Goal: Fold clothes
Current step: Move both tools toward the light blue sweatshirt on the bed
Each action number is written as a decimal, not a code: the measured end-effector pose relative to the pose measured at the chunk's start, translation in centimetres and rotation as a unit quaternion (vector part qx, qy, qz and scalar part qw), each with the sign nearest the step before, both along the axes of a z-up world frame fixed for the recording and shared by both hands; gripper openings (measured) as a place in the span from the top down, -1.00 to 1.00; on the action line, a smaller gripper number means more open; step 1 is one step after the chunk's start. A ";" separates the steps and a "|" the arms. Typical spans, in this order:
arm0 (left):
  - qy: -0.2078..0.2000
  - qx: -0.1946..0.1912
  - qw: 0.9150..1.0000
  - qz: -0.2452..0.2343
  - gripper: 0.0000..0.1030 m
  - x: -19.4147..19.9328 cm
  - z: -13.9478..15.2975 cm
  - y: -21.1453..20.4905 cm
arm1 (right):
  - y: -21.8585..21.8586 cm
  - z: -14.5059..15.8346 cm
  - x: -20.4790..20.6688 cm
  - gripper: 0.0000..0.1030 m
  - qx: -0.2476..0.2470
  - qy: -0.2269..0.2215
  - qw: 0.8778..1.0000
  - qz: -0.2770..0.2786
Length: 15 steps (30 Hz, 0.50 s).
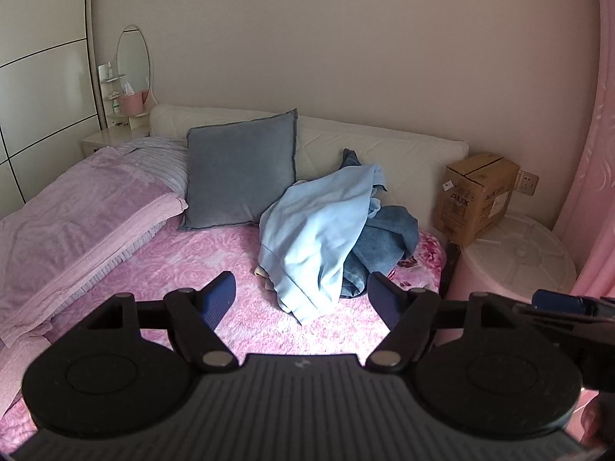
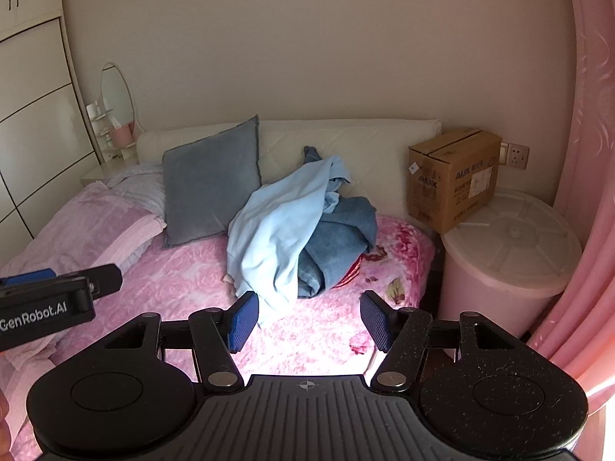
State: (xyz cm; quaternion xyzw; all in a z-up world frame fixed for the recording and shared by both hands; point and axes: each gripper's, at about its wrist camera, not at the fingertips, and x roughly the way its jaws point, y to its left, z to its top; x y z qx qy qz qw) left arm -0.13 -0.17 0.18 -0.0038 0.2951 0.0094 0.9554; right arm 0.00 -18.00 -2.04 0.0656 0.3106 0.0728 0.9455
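Approach, before any fold
Both tongs, left (image 1: 301,294) and right (image 2: 309,317), gape empty above the pink floral bed (image 1: 192,265); next, probably seize the crumpled light-blue garment (image 1: 311,226).

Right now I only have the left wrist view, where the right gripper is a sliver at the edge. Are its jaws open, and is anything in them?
Observer: The right gripper has its jaws open with nothing between them; the light blue garment lies beyond on the bed.
Operator: Can you see my left gripper from the other side?
Observer: Yes. The left gripper enters at the left edge of the right wrist view, and its side reads GenRobot.AI.
Operator: Anything above the wardrobe panels that I'm missing?
Observer: Small upper cupboard doors with two dark handles sit in the top left corner.
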 end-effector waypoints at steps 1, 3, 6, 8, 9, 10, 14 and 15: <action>-0.001 0.001 1.000 0.000 -0.41 0.0 0.1 0.0 | 0.0 0.0 0.0 -0.21 0.001 0.001 1.000 0.001; -0.003 0.001 1.000 0.000 -0.41 0.1 -0.2 0.2 | 0.1 0.0 0.1 -0.21 0.004 0.002 1.000 0.002; -0.006 0.002 1.000 0.000 -0.41 0.1 -0.8 0.8 | 0.1 0.0 0.1 -0.21 0.007 0.004 1.000 0.005; -0.007 0.000 1.000 0.001 -0.41 0.0 -1.2 0.8 | 0.2 0.2 0.5 -0.21 0.007 0.005 1.000 0.007; -0.008 0.000 1.000 0.001 -0.41 -0.1 -1.3 0.9 | 0.2 0.4 0.8 -0.21 0.005 0.005 1.000 0.009; -0.008 -0.002 1.000 0.002 -0.41 -0.1 -1.4 1.1 | 0.4 0.6 1.2 -0.21 0.003 0.005 1.000 0.012; -0.005 -0.009 1.000 0.006 -0.41 0.1 -1.1 1.9 | 0.1 1.3 2.0 -0.21 0.003 0.005 1.000 0.013; -0.004 -0.011 1.000 0.006 -0.41 0.0 -1.2 2.1 | 0.0 1.2 1.9 -0.21 0.003 0.004 1.000 0.013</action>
